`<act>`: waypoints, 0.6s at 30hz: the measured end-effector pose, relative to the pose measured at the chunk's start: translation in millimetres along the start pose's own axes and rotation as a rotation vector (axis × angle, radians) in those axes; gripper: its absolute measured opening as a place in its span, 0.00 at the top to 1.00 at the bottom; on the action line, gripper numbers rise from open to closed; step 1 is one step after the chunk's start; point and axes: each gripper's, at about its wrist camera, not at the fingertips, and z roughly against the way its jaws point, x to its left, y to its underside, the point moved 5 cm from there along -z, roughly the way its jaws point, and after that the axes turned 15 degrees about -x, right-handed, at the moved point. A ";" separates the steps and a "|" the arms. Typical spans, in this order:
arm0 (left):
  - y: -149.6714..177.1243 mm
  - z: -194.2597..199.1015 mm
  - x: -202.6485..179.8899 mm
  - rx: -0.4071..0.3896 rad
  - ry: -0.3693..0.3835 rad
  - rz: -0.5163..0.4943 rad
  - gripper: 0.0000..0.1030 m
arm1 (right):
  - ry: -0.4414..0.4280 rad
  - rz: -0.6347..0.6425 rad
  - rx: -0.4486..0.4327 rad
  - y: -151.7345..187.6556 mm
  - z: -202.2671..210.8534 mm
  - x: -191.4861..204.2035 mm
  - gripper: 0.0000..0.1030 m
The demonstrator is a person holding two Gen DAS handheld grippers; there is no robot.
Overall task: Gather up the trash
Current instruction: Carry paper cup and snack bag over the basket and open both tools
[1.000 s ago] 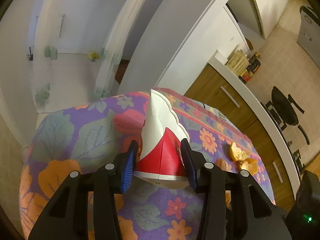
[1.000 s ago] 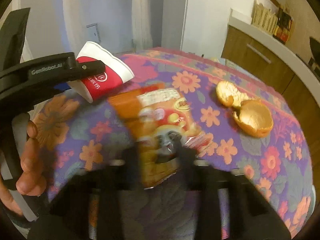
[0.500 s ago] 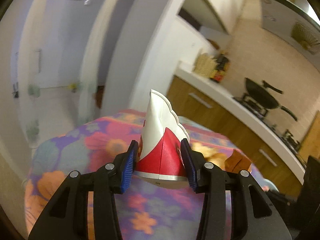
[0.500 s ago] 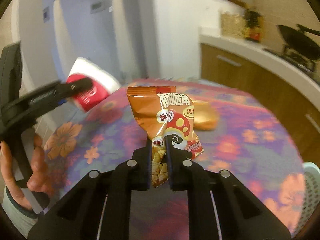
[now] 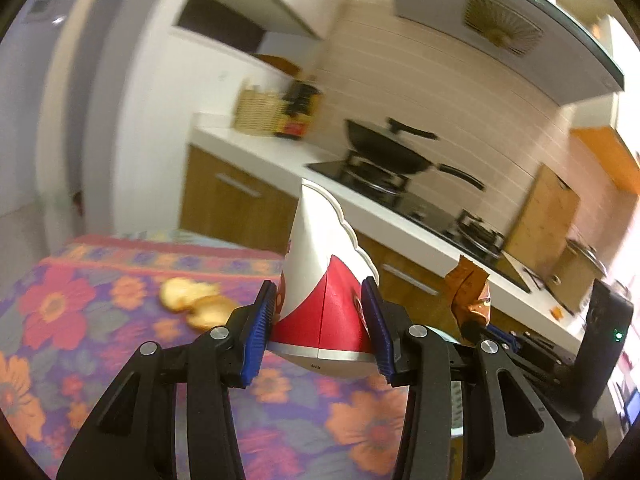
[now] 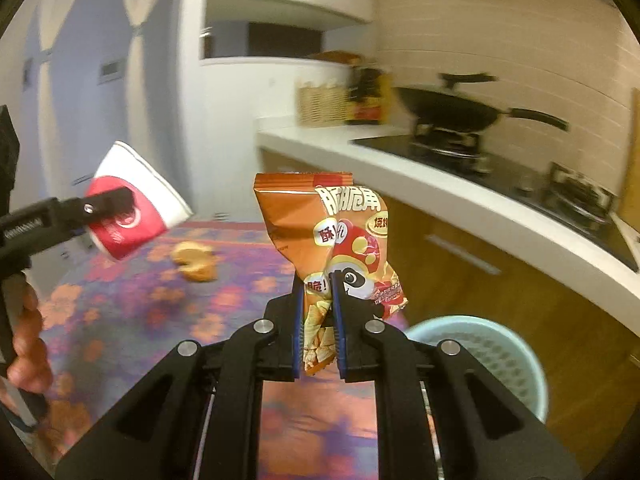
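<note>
The left gripper (image 5: pixel 320 320) pinches one paper cup (image 5: pixel 320 280) between its two blue ribbed pads, at the cup's red base band. The cup is a truncated cone, white above and red below with a silver foot ring. Its long axis runs forward along the fingers and up, mouth away from the camera, and its rim is flattened to a wavy edge. In the right wrist view the same cup (image 6: pixel 134 204) sits at the left, tilted, mouth pointing up and left, base down and right, held clear above the worktop.

The right gripper (image 6: pixel 318 312) is pressed nearly together on one snack bag (image 6: pixel 332 236), pinching it near its lower end. The bag is glossy orange foil, crumpled, printed with a cartoon face. Its long axis stands roughly upright, crimped seal at the top.

The worktop (image 6: pixel 132 312) carries a purple cloth with orange and red flowers. Two pieces of orange peel (image 6: pixel 196 264) lie on it, curved and touching. One pale blue round bin (image 6: pixel 488 356) with a perforated wall stands beside the worktop edge, below and right of the bag.
</note>
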 end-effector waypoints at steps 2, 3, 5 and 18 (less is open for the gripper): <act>1.9 -9.8 -25.5 0.013 0.031 -0.034 0.59 | 0.033 -0.035 -0.009 0.3 8.4 -28.5 0.90; 4.3 -12.8 -35.7 0.021 0.044 -0.045 0.59 | 0.052 -0.043 -0.012 1.4 11.0 -40.2 0.90; 10.0 -24.6 -58.3 0.042 0.074 -0.072 0.59 | 0.097 -0.056 -0.012 6.9 15.0 -64.5 0.90; 92.2 -122.7 -176.1 0.292 0.211 -0.169 0.87 | 0.217 -0.350 0.143 76.2 17.4 -190.7 0.90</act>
